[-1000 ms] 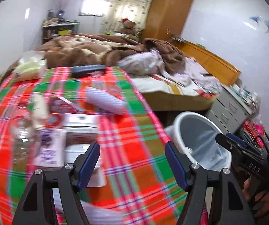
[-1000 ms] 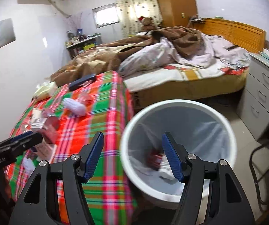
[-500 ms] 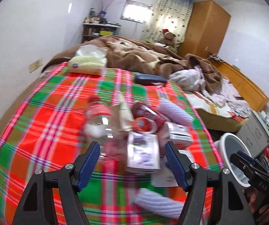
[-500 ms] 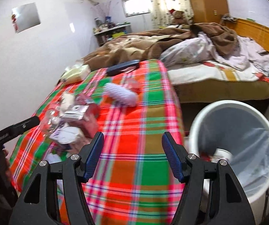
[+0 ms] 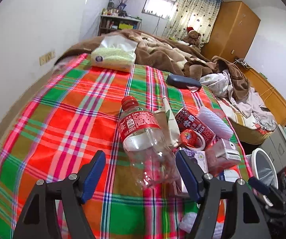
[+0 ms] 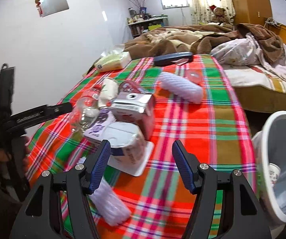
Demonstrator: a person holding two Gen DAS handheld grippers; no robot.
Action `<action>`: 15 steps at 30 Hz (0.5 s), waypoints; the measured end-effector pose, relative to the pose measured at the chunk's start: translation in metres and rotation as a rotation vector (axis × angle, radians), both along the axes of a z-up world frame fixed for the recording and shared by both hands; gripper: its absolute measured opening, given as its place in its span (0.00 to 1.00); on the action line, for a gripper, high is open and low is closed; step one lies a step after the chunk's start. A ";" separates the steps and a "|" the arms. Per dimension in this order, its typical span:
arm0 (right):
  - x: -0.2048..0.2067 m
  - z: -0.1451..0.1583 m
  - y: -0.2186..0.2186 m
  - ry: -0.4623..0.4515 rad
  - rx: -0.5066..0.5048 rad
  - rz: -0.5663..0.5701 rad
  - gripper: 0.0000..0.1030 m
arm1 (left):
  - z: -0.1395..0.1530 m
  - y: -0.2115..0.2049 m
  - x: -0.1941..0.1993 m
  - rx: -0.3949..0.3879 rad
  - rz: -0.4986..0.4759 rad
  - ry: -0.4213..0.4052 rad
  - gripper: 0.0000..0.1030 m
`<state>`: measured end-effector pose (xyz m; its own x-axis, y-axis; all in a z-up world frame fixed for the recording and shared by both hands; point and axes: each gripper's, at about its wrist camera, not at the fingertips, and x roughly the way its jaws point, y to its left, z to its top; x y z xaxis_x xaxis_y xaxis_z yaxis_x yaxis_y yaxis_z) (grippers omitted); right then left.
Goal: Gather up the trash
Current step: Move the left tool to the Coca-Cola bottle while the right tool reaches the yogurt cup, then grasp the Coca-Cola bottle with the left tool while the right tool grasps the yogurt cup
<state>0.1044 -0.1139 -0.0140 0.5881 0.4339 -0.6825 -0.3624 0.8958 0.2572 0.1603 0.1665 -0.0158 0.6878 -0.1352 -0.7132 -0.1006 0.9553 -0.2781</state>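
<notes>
The table [image 5: 67,107] carries a plaid cloth with the trash massed toward its right side. At the far left edge lies a tissue pack [image 5: 114,56], with tissue showing through its top. Nearer the middle, a clear bottle [image 5: 143,137] lies on its side, red cap pointing away; it looks empty. The left gripper [image 5: 139,174] hovers over the bottle's base with its jaws wide; the base lies between the pads, no contact visible. Just right of the bottle sit a flattened paper carton [image 5: 170,123], a red can [image 5: 194,124] on its side, a red cup [image 5: 192,138] with its mouth turned toward the camera, contents unclear, and a pink box [image 5: 222,156]. A ribbed lilac roll [image 5: 215,122] lies beyond them, and a dark case [image 5: 182,81] rests at the far edge. In the right wrist view, the right gripper [image 6: 141,164] stands wide and empty over a white tub [image 6: 123,139] whose foil lid is partly peeled. The bin [image 6: 282,159] stands on the floor beside the table's right edge; a liner bag lines it, and a small cup [image 6: 273,174] lies inside.
</notes>
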 end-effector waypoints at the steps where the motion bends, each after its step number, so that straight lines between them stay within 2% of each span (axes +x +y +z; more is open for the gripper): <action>1: 0.000 -0.001 0.002 0.002 0.000 0.005 0.64 | -0.002 0.003 0.004 -0.017 0.003 0.007 0.70; 4: 0.002 -0.005 0.009 0.016 -0.004 0.023 0.64 | -0.006 0.004 0.016 -0.012 -0.002 0.014 0.71; 7: 0.006 -0.008 0.015 0.026 -0.013 0.026 0.64 | -0.012 0.007 0.029 -0.042 -0.008 0.040 0.71; 10: 0.010 -0.009 0.019 0.029 -0.019 0.033 0.64 | -0.013 0.003 0.037 -0.008 -0.030 0.034 0.71; 15: 0.019 -0.017 0.025 0.038 -0.053 0.023 0.64 | -0.021 0.001 0.052 -0.004 -0.042 0.066 0.71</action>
